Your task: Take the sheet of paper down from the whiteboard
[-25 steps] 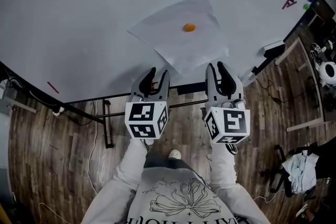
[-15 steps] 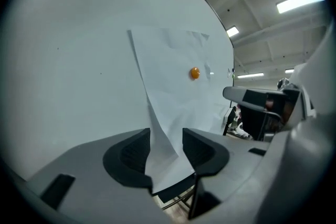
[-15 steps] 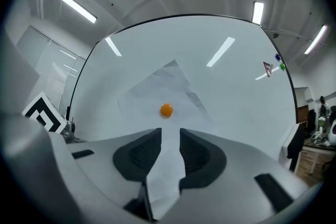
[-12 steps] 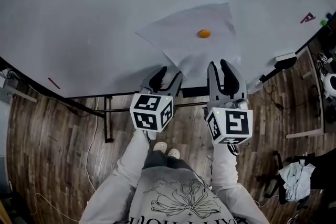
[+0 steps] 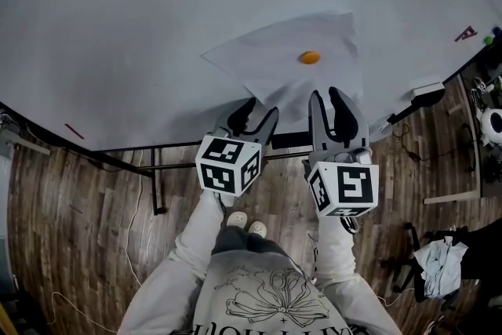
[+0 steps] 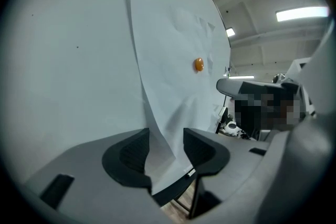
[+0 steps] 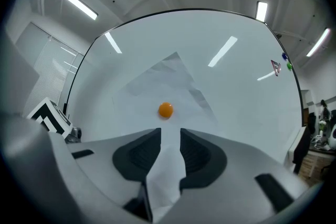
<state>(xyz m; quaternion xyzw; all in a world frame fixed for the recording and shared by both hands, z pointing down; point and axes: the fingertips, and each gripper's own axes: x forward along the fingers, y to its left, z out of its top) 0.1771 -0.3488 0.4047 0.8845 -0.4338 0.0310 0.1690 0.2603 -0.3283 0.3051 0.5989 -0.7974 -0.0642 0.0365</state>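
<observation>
- Head view: sheet of paper (image 5: 290, 67) hangs tilted on the whiteboard (image 5: 141, 35), pinned by an orange magnet (image 5: 310, 57), with both tools at its near edge.
- Left gripper view: left tool (image 6: 166, 147) is gaping wide and has just been opening. The paper's loose edge sits between the jaws, not pinched.
- Right gripper view: right tool (image 7: 170, 147) has a narrower gap, also just been opening. Paper runs between its jaws, no squeeze on it as far as I can see.

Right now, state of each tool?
Left tool: open, just widened, paper edge between jaws, ungripped.
Right tool: open, just widened, paper between jaws, ungripped.
</observation>
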